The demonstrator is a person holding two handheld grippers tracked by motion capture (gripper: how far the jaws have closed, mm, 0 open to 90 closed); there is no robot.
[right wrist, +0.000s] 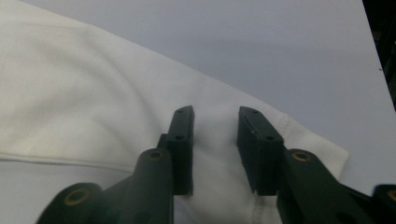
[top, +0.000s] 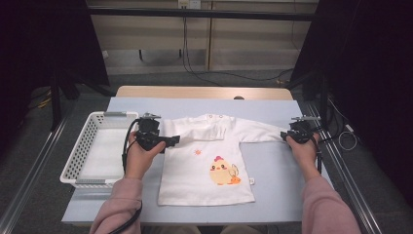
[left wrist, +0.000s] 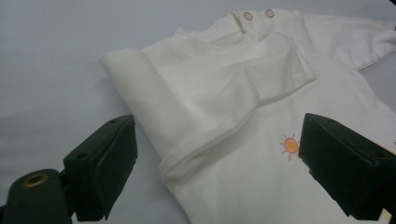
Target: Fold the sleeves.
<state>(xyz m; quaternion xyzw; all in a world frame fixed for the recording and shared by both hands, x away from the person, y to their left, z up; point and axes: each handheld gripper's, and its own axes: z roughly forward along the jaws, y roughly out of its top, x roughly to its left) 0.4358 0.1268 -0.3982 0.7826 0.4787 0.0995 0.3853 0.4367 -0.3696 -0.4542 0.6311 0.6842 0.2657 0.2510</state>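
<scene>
A white long-sleeved child's shirt (top: 204, 190) with a chick print (top: 221, 171) lies flat on the pale blue table cover (top: 272, 165). Its left sleeve (left wrist: 140, 88) is folded in over the chest, near a small sun print (left wrist: 290, 146). My left gripper (top: 171, 141) hovers at that folded edge; in the left gripper view (left wrist: 219, 128) its jaws stand wide apart with nothing gripped. My right gripper (top: 287, 135) is at the outstretched right sleeve. In the right gripper view (right wrist: 215, 114) its jaws stand a narrow gap apart over the sleeve cloth (right wrist: 70, 93), just short of the cuff (right wrist: 322, 149).
A white perforated basket (top: 80, 151) stands at the table's left, beside my left hand. Metal rails run along both sides of the table. Cables lie on the floor beyond the far edge.
</scene>
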